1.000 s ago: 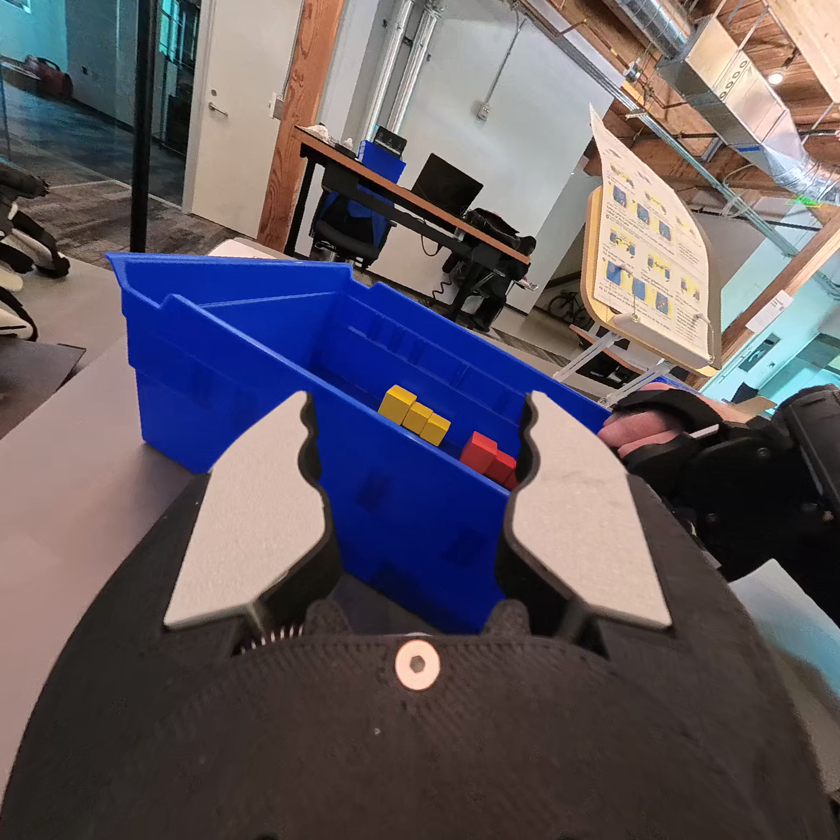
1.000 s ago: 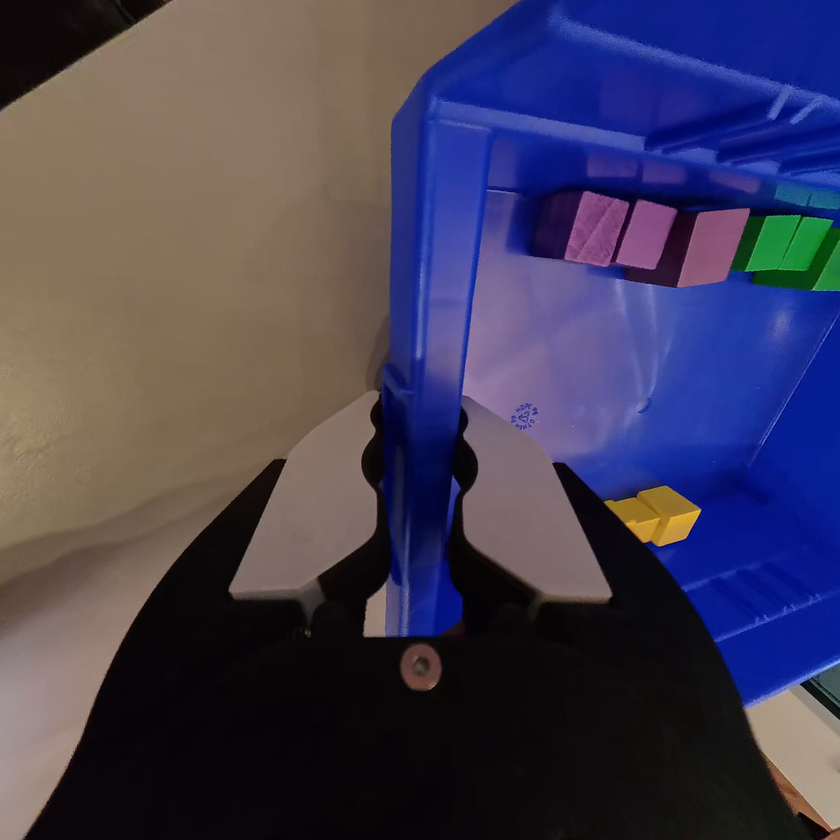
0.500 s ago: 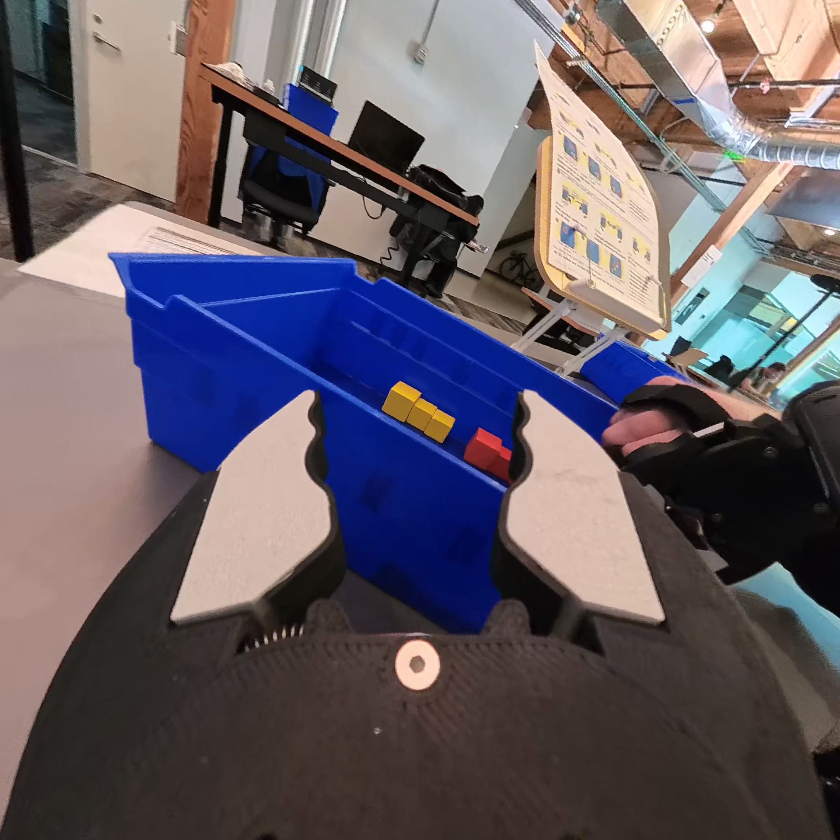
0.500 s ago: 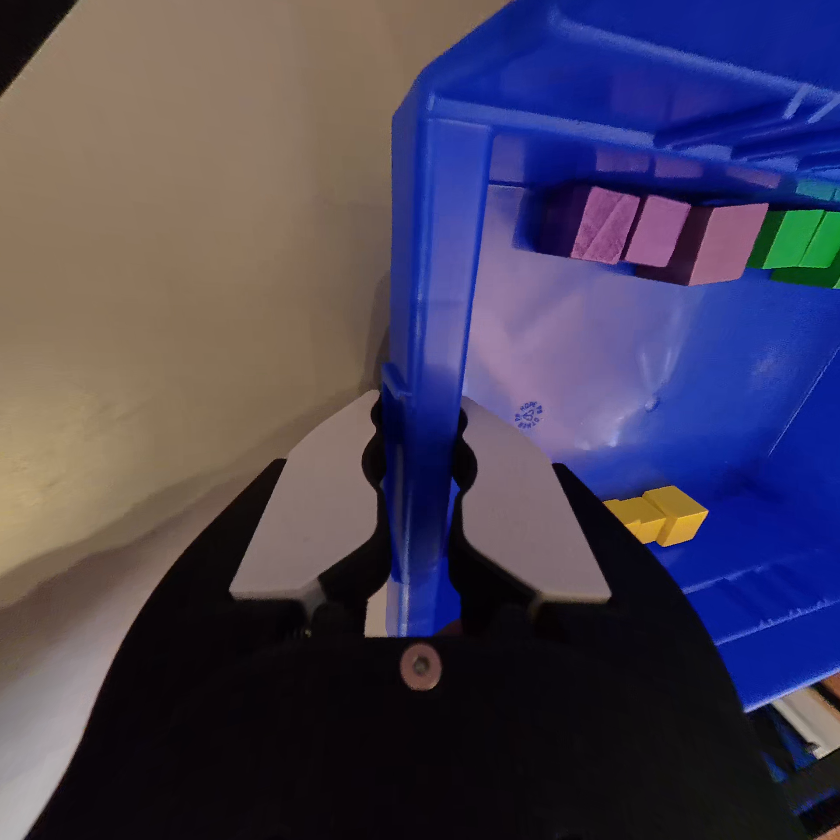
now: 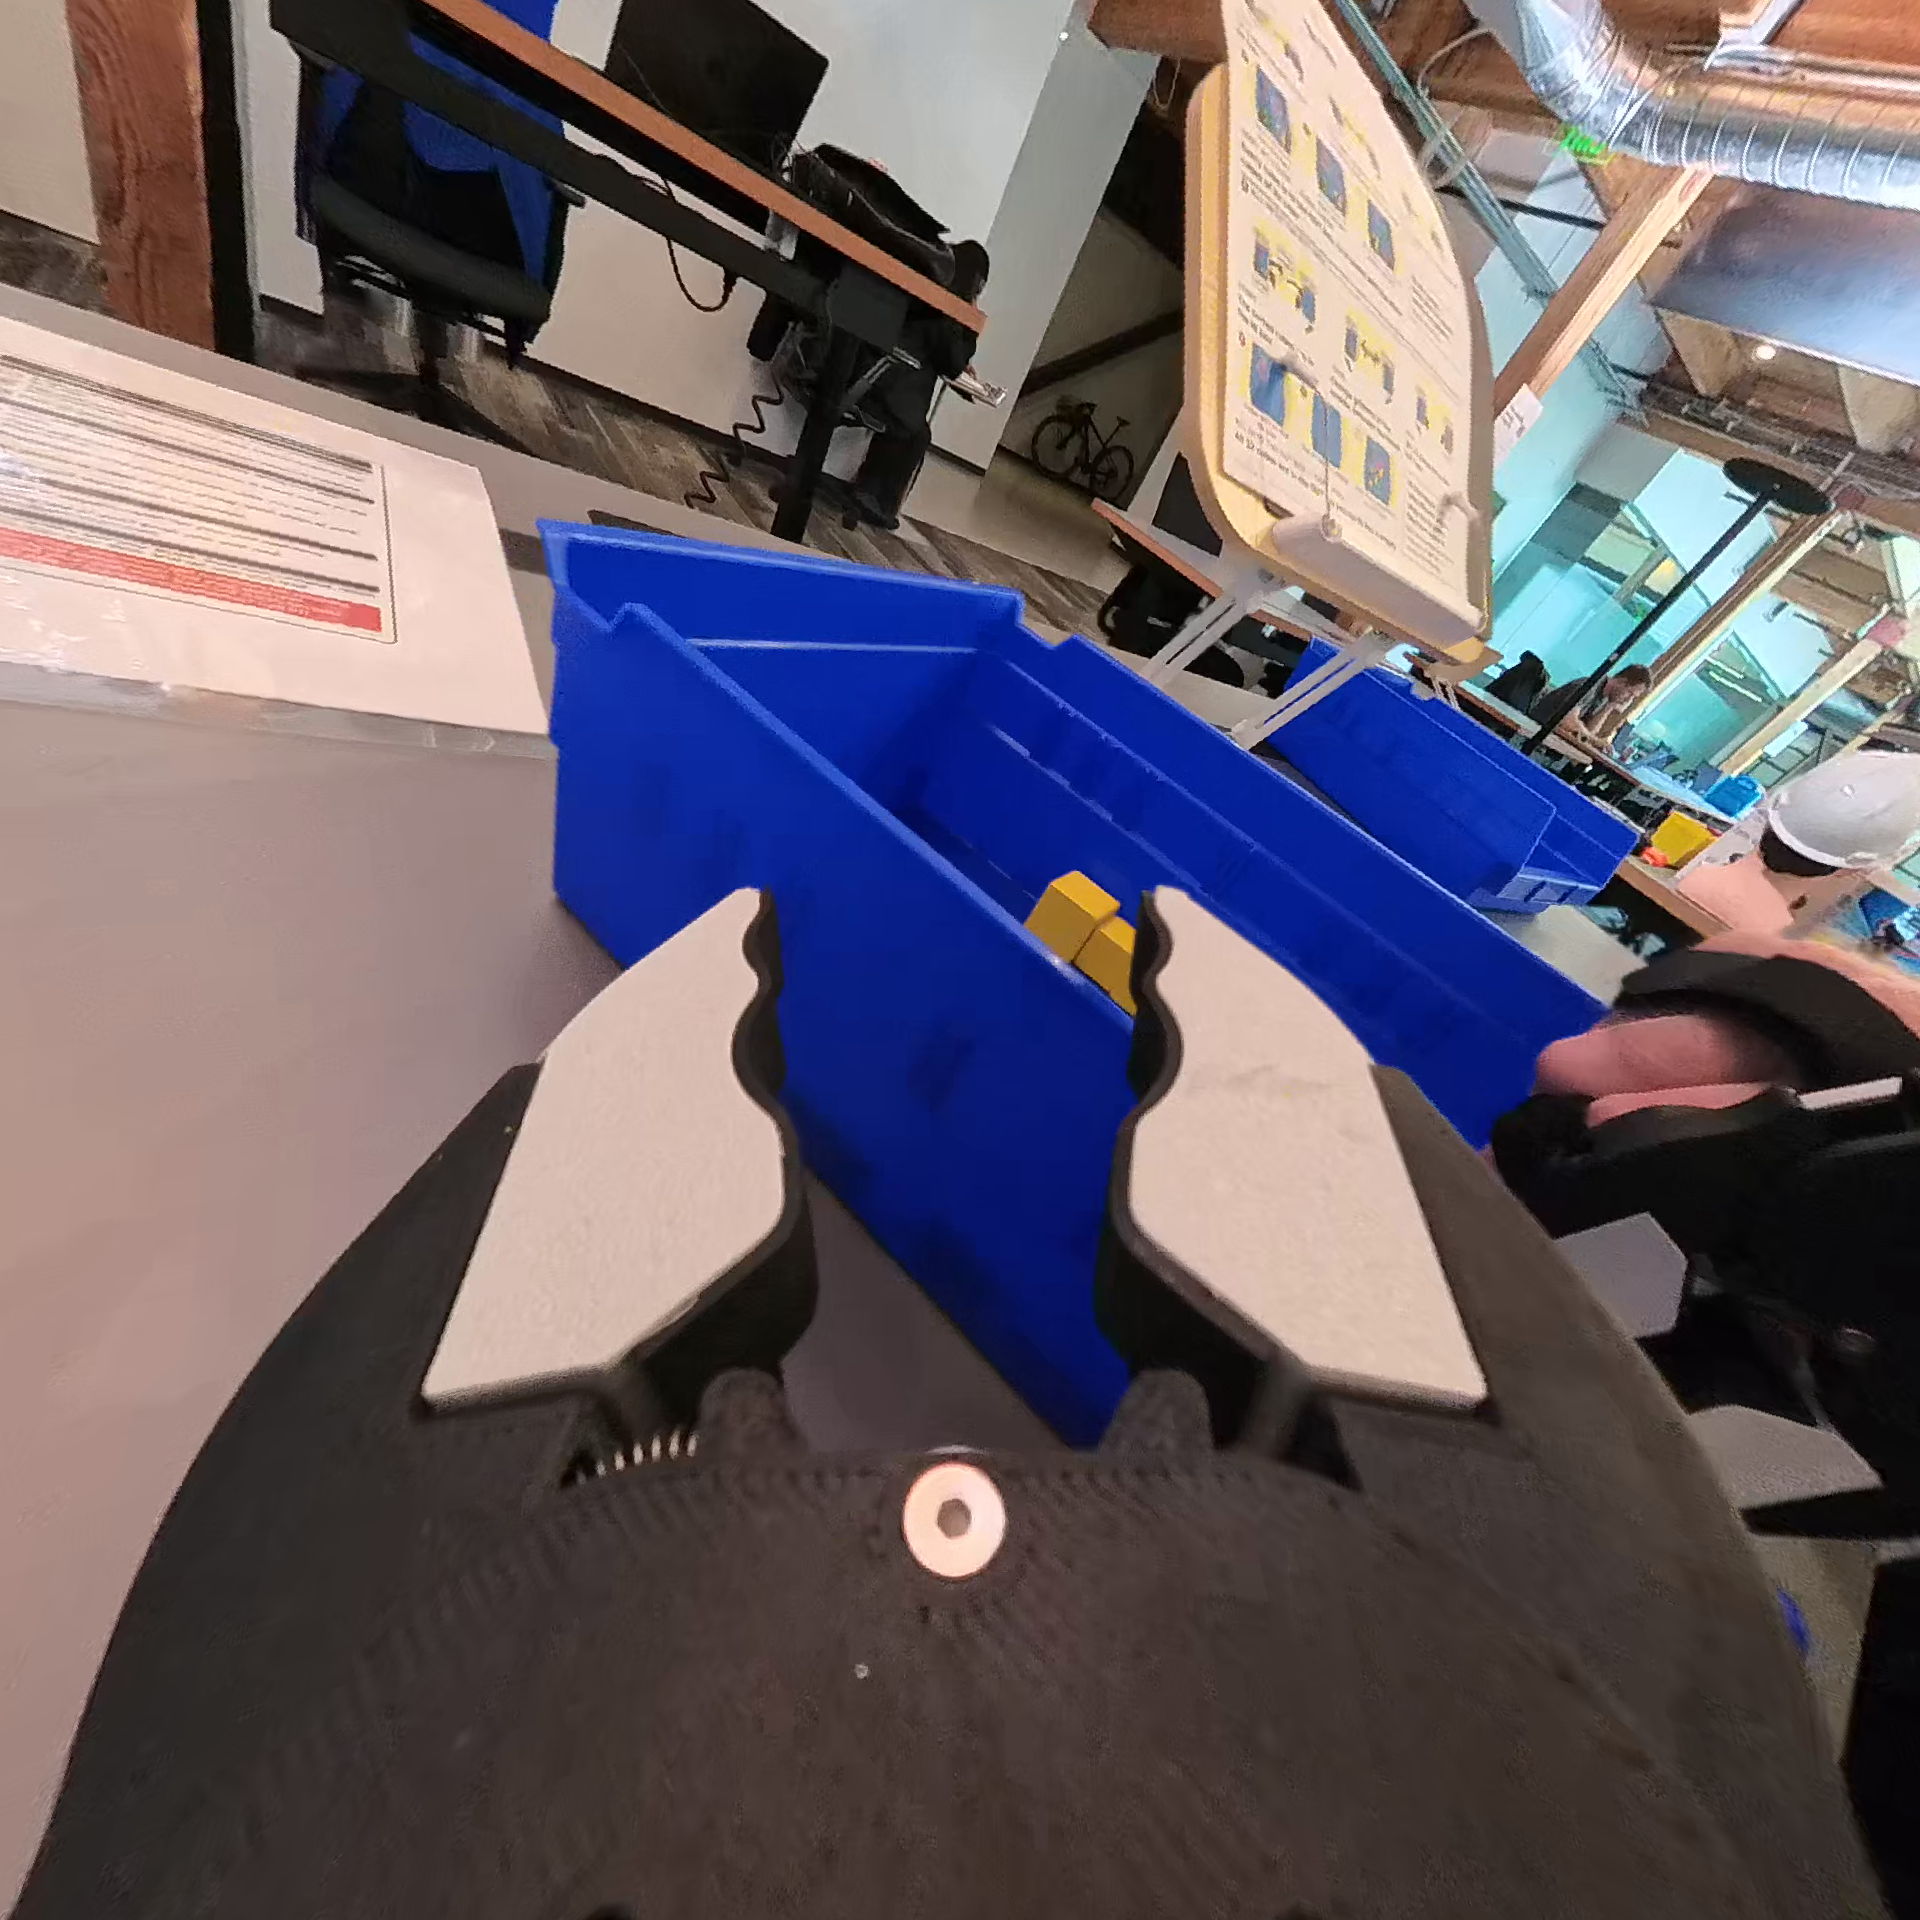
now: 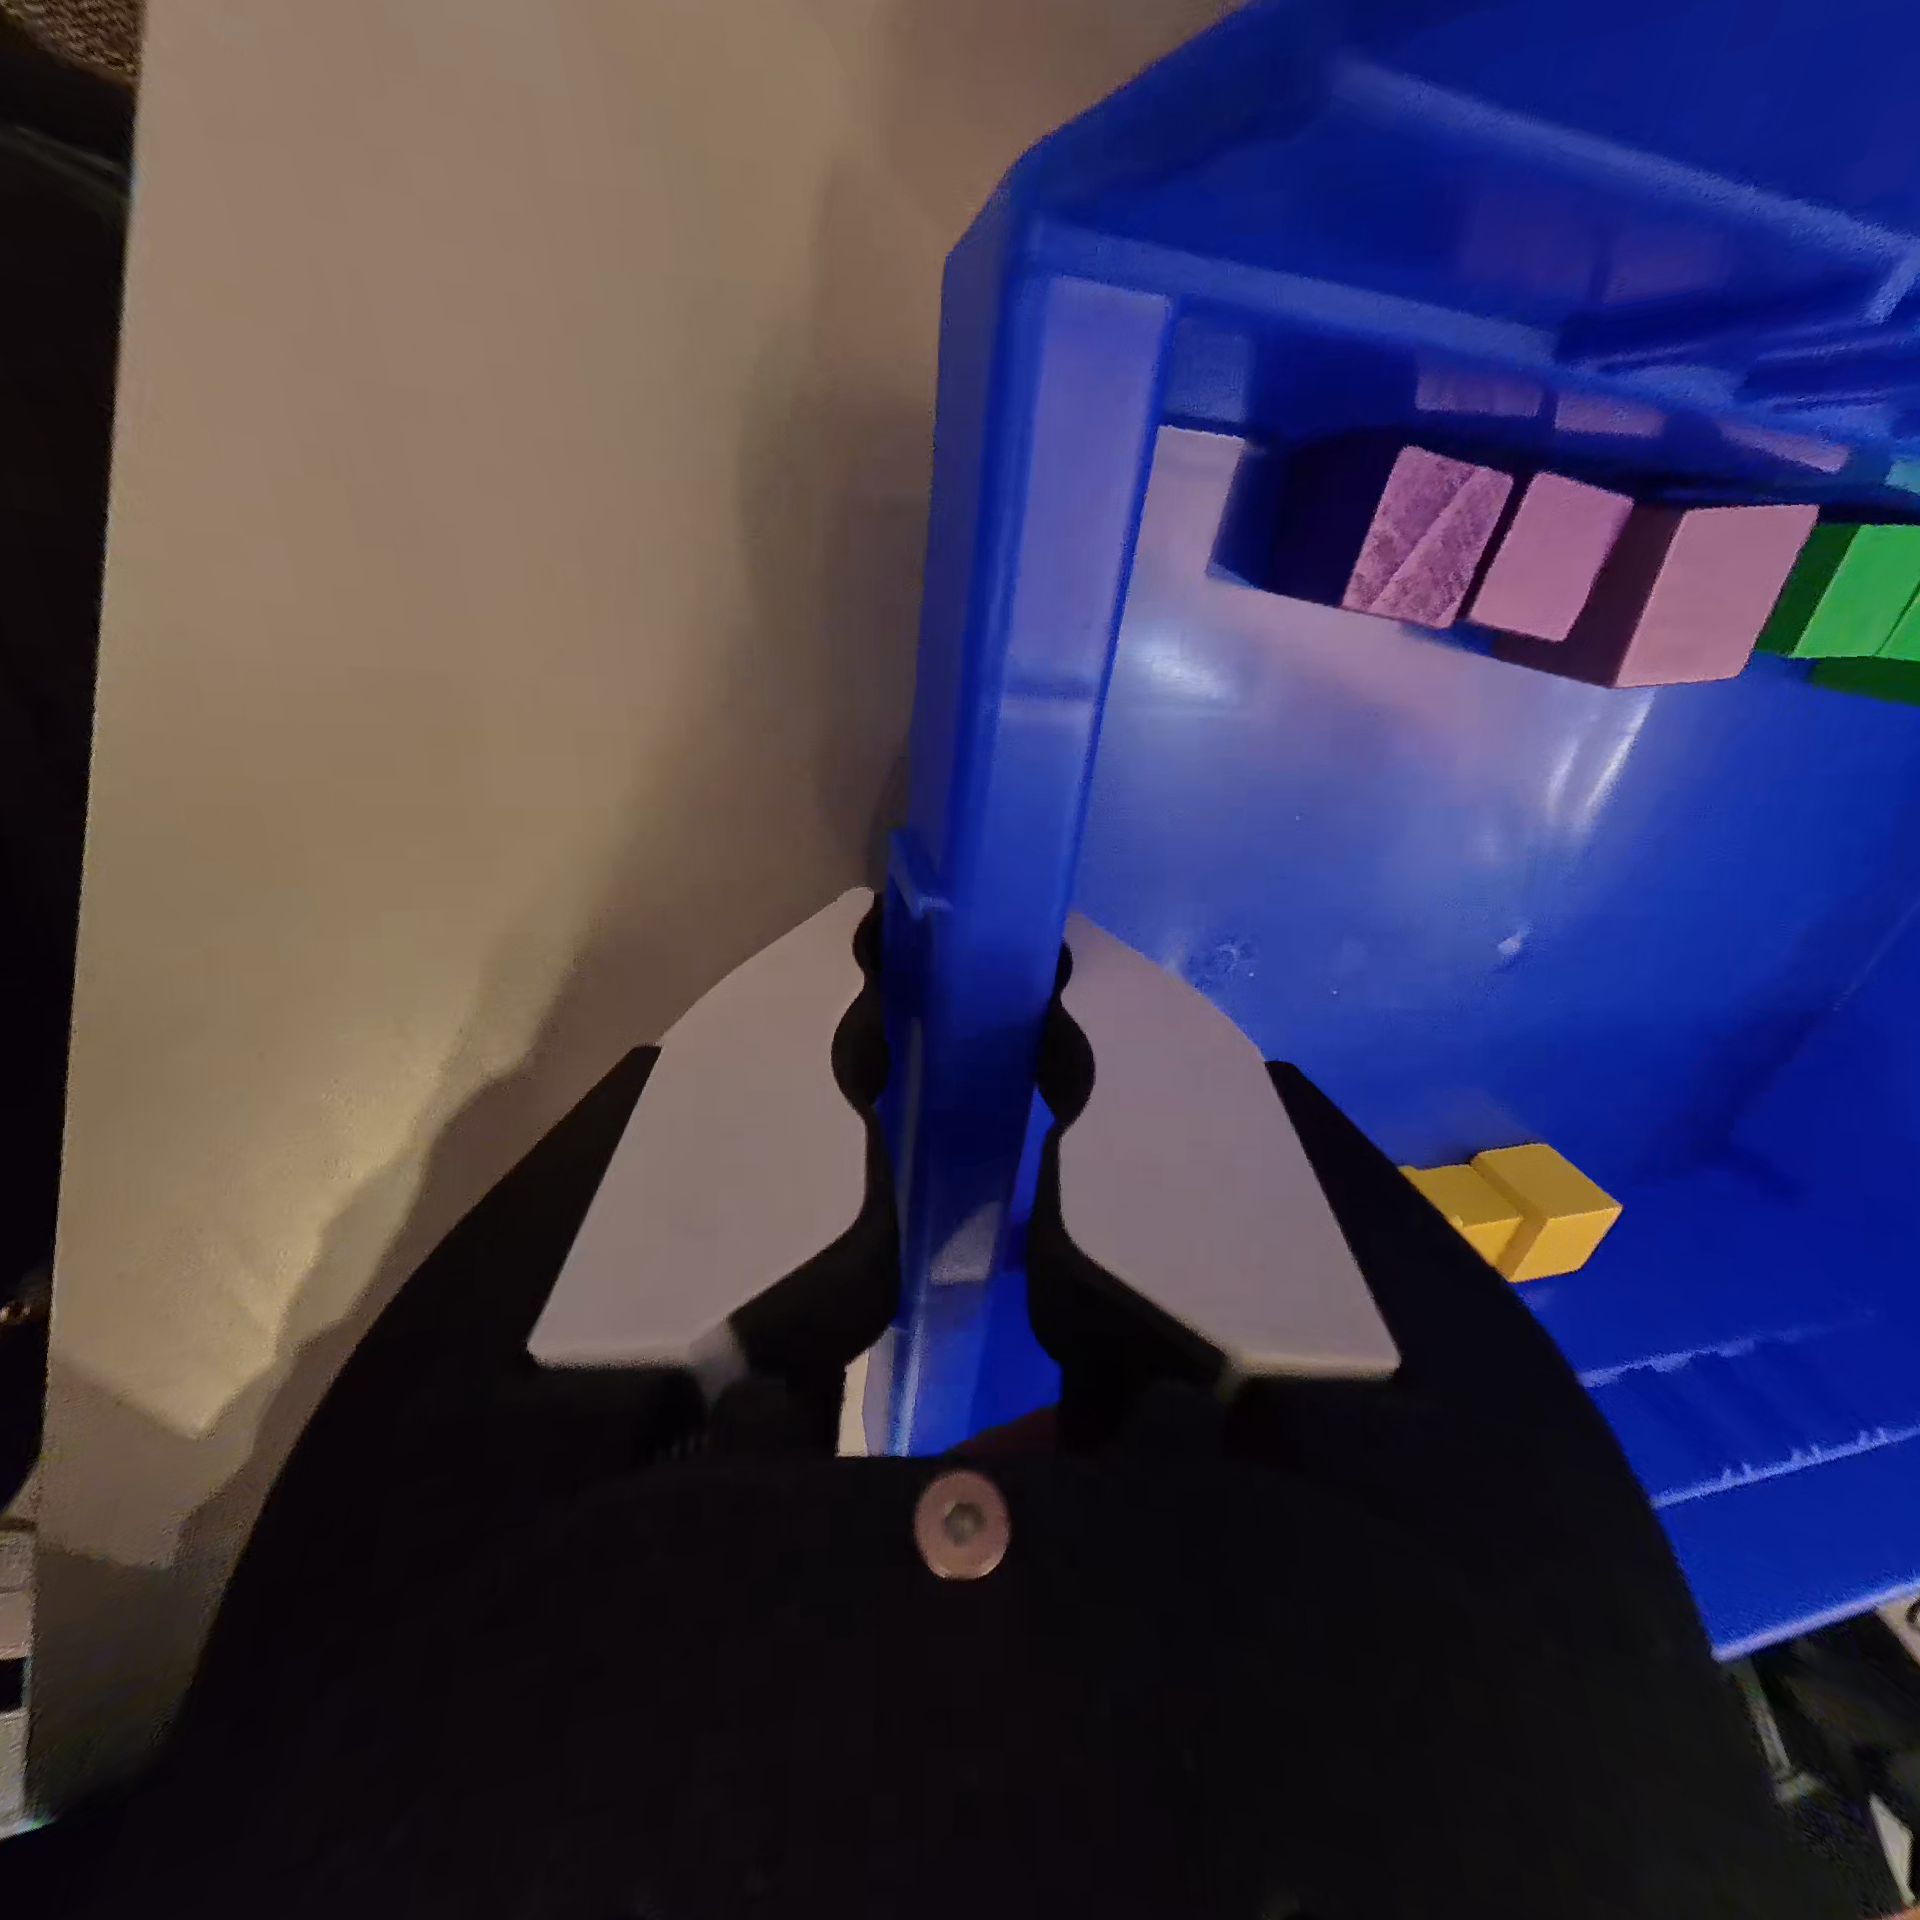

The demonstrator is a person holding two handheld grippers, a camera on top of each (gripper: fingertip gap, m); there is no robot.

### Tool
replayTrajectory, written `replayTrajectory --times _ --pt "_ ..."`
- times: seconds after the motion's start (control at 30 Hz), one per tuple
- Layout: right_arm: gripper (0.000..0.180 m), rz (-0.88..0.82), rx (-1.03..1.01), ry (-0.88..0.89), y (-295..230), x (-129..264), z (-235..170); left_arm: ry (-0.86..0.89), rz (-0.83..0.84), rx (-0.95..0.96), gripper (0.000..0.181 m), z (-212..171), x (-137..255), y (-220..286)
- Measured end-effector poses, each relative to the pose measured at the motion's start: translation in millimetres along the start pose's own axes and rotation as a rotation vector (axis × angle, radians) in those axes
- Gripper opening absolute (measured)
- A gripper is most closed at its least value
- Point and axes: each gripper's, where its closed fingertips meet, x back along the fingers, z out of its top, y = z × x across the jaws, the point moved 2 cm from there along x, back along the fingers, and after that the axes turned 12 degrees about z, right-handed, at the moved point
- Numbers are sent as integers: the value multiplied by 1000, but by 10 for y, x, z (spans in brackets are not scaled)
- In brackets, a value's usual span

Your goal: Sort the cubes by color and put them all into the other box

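Note:
My right gripper [image 6: 961, 925] is shut on the side wall of a blue box [image 6: 1403, 831]. Inside it, purple cubes [image 6: 1548, 566] sit in a row against the far wall, with green cubes [image 6: 1860, 608] beside them and yellow cubes [image 6: 1517, 1210] nearer me. In the left wrist view the same blue box [image 5: 914, 997] stands on the grey table [image 5: 260, 987], and yellow cubes [image 5: 1081, 925] show over its wall. My left gripper [image 5: 956, 925] is open and empty, close in front of the box's near wall. The hand holding the right gripper [image 5: 1714, 1070] is at the box's right end.
A second blue box [image 5: 1455, 800] stands farther back right. A printed sheet [image 5: 208, 551] lies on the table at the left. A board with pictures [image 5: 1340, 312] stands on a stand behind the boxes. Desks and chairs fill the background.
The left wrist view has swung right and dropped lower against the box wall, so the red cubes are now hidden. The right gripper stays clamped on the box wall, which has shifted slightly.

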Motion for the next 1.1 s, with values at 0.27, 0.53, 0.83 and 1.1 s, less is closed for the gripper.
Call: replayTrajectory --times 0.27,0.53,0.83,1.1 --pt "26 9 -154 26 184 -9 34 -68 -9 -57 49 72 -348 -33" --pt "26 37 -200 49 357 -14 -19 -46 5 -103 53 245 -601 -133" --pt "24 51 -242 70 648 -21 -78 44 98 -81 54 401 -531 -432" --pt "23 62 -317 73 1034 -27 -198 63 120 -49 56 389 -490 -538"
